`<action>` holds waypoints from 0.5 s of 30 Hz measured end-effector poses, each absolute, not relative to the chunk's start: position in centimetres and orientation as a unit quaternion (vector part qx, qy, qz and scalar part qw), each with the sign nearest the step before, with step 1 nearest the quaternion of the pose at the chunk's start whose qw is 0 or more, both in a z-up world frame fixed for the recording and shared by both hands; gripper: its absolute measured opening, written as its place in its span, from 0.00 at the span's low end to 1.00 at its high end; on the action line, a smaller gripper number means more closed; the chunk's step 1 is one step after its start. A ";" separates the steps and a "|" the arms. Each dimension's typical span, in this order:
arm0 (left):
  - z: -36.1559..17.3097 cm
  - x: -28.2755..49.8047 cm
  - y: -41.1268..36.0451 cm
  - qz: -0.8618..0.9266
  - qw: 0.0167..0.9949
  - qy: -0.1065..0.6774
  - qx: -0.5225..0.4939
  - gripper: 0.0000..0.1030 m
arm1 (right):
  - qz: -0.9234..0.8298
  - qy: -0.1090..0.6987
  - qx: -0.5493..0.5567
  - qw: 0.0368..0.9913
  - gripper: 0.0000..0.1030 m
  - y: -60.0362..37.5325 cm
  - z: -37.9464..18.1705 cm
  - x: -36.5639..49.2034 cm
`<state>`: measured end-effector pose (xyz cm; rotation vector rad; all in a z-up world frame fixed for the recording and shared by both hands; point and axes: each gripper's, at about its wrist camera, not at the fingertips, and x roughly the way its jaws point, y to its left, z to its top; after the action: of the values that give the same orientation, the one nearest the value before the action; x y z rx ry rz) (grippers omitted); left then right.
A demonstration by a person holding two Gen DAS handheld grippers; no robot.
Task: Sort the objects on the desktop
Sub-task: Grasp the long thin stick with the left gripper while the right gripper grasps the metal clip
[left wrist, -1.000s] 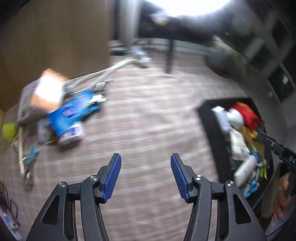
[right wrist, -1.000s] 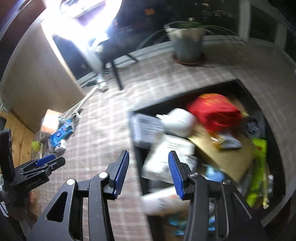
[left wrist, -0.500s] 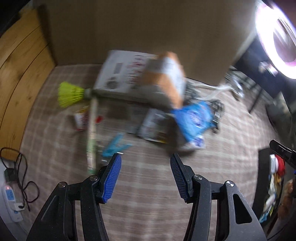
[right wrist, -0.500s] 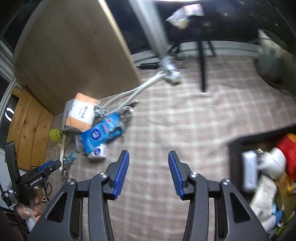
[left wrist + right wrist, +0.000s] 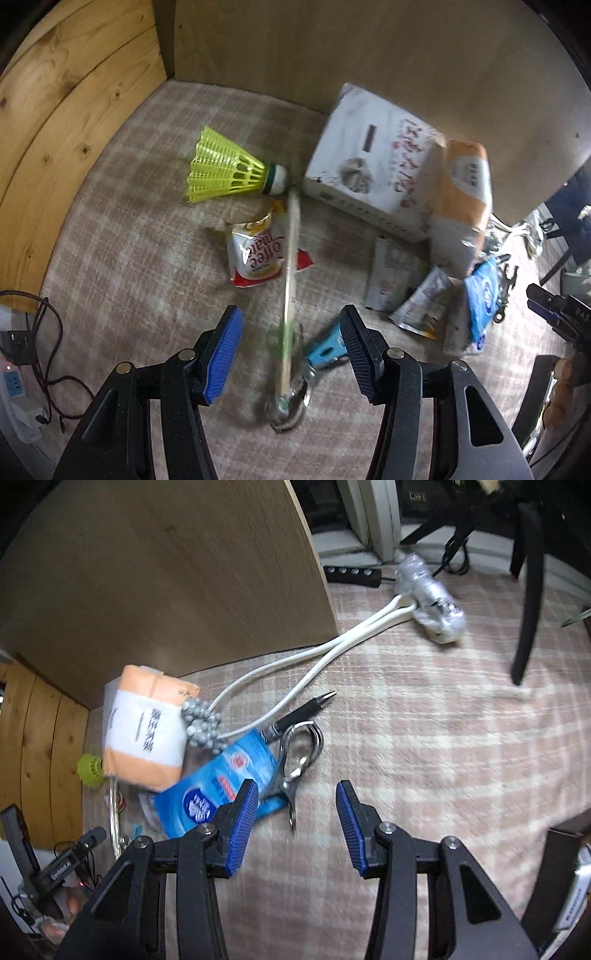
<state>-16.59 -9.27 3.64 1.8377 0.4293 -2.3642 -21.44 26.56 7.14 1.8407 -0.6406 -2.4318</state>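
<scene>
My left gripper [image 5: 291, 349] is open and empty, low over a pale stick [image 5: 290, 280] whose near end lies between its pads, beside a blue clip [image 5: 325, 349]. Beyond lie a coffee sachet [image 5: 258, 254], a yellow shuttlecock [image 5: 229, 171], a white box [image 5: 373, 177], an orange-and-white pack [image 5: 463, 206] and a blue packet [image 5: 482, 302]. My right gripper [image 5: 293, 829] is open and empty above the checked cloth, just right of the blue packet [image 5: 218, 786] and a metal clip [image 5: 297, 764]. A black pen [image 5: 301, 712], a bead cluster [image 5: 201, 723] and the orange pack [image 5: 146, 731] lie behind.
A wooden panel [image 5: 166, 572] backs the pile. A white cable [image 5: 332, 646] runs to a silver bundle [image 5: 432, 598]. A black power strip [image 5: 351, 574] and a black stand leg [image 5: 528, 590] are at the back. A socket strip with wires [image 5: 18, 387] lies at left. A black bin corner [image 5: 565, 867] shows at right.
Both grippers swung left, away from the black bin, and closed in on the pile. The left one dropped low over the stick and clip. Both stayed open.
</scene>
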 end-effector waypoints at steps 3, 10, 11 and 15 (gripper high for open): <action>2.7 -17.1 -9.5 -0.774 0.058 0.150 0.613 0.50 | -0.772 -0.217 0.597 0.009 0.42 26.7 6.1 -22.4; 0.7 -18.0 -9.3 -0.762 0.053 0.156 0.626 0.31 | -0.760 -0.222 0.610 0.002 0.42 26.9 4.3 -23.7; 0.5 -18.0 -9.3 -0.761 0.053 0.158 0.627 0.29 | -0.758 -0.224 0.612 0.002 0.42 26.9 4.1 -23.9; -0.1 -18.1 -9.7 -0.758 0.060 0.160 0.629 0.18 | -0.756 -0.223 0.615 0.001 0.33 26.9 3.7 -24.6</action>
<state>-18.09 -9.69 -0.10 1.9040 0.4831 -2.2960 -24.57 26.95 3.71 1.9326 -0.6999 -2.3745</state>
